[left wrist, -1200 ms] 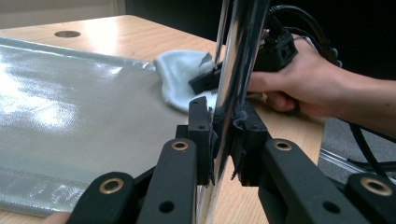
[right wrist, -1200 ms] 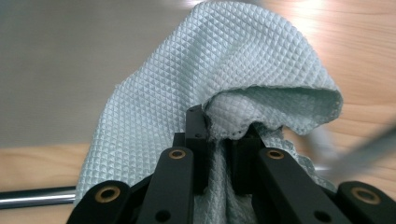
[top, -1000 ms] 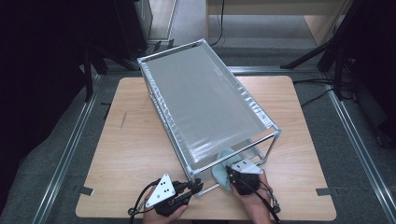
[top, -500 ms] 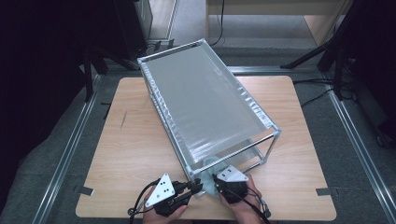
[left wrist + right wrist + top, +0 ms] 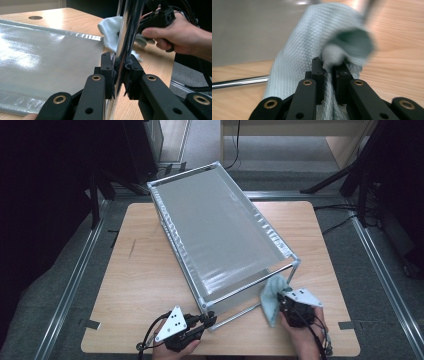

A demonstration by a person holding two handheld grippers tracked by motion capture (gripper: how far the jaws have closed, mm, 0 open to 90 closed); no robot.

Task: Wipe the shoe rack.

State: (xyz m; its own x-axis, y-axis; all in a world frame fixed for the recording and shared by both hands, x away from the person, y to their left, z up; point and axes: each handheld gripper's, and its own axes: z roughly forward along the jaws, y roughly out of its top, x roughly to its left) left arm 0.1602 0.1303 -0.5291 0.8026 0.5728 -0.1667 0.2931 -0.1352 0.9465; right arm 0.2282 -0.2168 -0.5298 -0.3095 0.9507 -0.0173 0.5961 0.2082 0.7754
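A chrome-tube rack frame (image 5: 296, 262) with a grey fabric panel (image 5: 220, 230) lies on the wooden table (image 5: 140, 270). At its near corner my left gripper (image 5: 207, 320) is shut on a chrome post (image 5: 127, 30); in the left gripper view the pads of the left gripper (image 5: 120, 72) squeeze that tube from both sides. By the frame's near right corner my right gripper (image 5: 281, 301) is shut on a pale blue-green cloth (image 5: 271, 300). In the right gripper view the cloth (image 5: 312, 40) bulges up out of the right gripper (image 5: 328, 68) and hides what lies behind it.
The frame's low chrome bar (image 5: 239, 82) runs along the table in front of the fabric (image 5: 249, 30). The person's right hand (image 5: 180, 35) with the cloth (image 5: 108, 30) is just behind the post. Dark floor rails (image 5: 75, 280) flank the table.
The right hand with the cloth slid left along the frame's near end, then swung back right to the near right corner. The left gripper stayed on the post.
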